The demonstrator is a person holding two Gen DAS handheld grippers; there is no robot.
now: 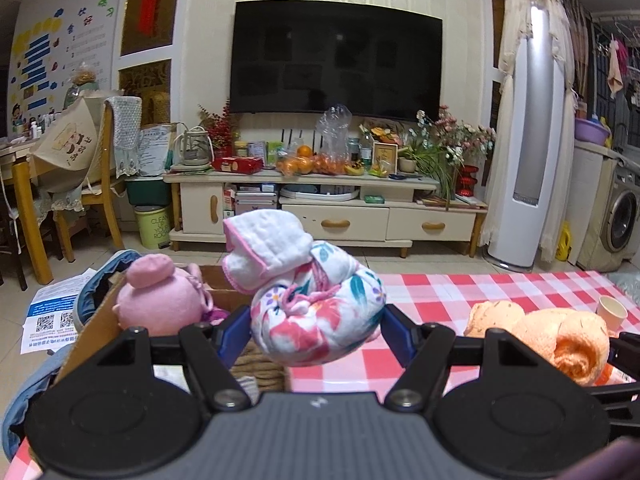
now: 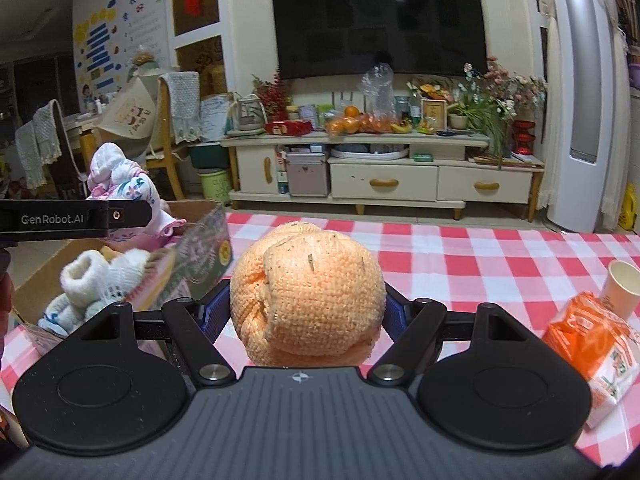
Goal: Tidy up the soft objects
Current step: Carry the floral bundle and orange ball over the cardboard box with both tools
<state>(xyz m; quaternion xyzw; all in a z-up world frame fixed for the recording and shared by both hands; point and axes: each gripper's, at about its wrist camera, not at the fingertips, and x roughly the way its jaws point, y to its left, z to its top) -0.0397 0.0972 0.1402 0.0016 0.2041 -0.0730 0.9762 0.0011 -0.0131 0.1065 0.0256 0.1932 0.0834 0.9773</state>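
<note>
Box (image 2: 200, 256) sits at the surface's left edge, and that's what the next move turns on: it's just below and beyond our left claw (image 1: 316, 320), well left of our right claw (image 2: 308, 312). Left claw pinches the floral bundle (image 1: 320, 312), held up near the box's rim; it's nearer. Right claw grips the orange towel ball (image 2: 308, 292) above the checked surface (image 2: 460, 256), so it needs a leftward carry. Both claws tilt slightly down, roughly side by side. We'd drop left first.
</note>
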